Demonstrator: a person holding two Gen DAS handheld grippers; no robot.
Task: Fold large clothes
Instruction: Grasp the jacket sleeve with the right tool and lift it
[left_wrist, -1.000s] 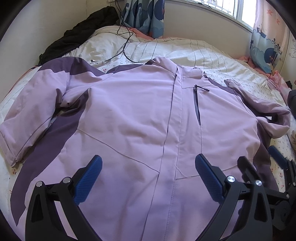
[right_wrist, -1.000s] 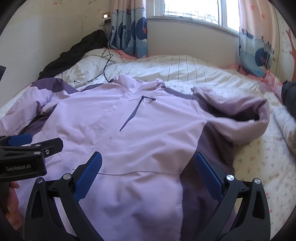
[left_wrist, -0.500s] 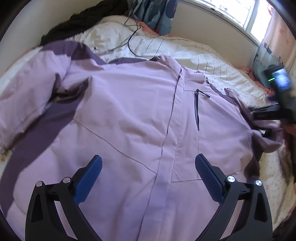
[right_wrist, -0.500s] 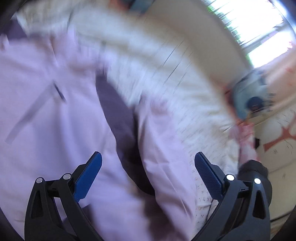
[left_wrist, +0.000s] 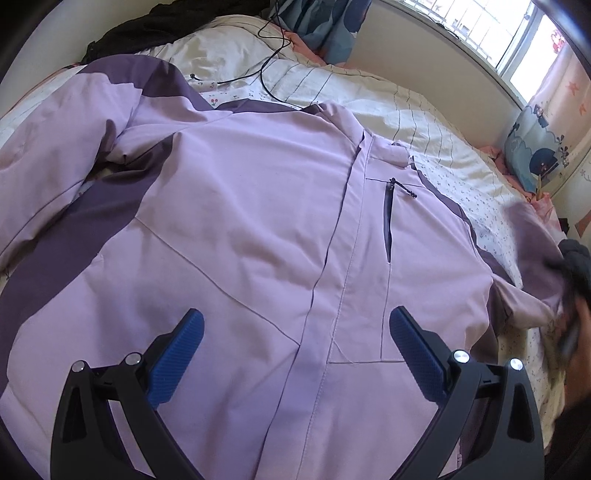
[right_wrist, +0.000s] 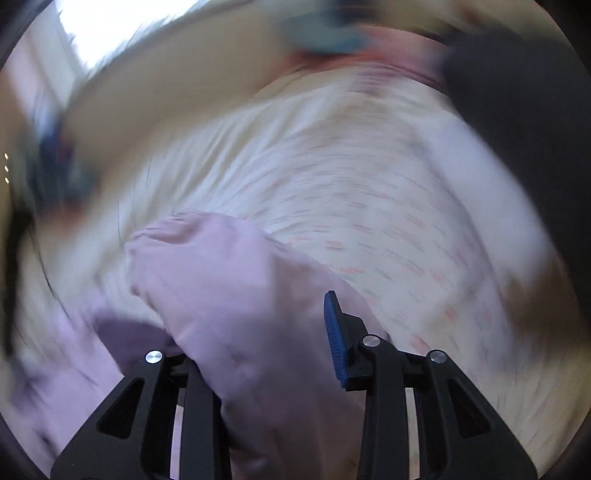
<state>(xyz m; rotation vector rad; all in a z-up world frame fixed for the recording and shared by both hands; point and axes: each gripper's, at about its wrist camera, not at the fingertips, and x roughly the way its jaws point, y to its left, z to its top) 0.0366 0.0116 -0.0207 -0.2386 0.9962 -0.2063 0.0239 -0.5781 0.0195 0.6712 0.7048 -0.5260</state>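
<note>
A lilac jacket with dark purple panels (left_wrist: 240, 229) lies front up, spread on the bed. My left gripper (left_wrist: 295, 332) hovers open over its lower front, on either side of the zip placket, and holds nothing. The jacket's right sleeve (left_wrist: 532, 258) stretches out to the frame's right edge, where a dark blurred shape meets it. In the blurred right wrist view, my right gripper (right_wrist: 258, 328) has its jaws closing on the bunched sleeve (right_wrist: 229, 288), which fills the gap. The sleeve hides the left finger; the blue right pad (right_wrist: 334, 332) lies against the cloth.
The bed has a flower-print sheet (left_wrist: 491, 206) and a striped quilt (left_wrist: 388, 99) at the back. A black cable (left_wrist: 266, 70) and dark clothing (left_wrist: 155, 26) lie at the far left. A window and curtain (left_wrist: 535, 147) are at the right.
My right gripper swung fast to the right, off the jacket's body, rolled, and closed around the right sleeve. That sleeve, folded over before, is now pulled outward. The left gripper rolled slightly.
</note>
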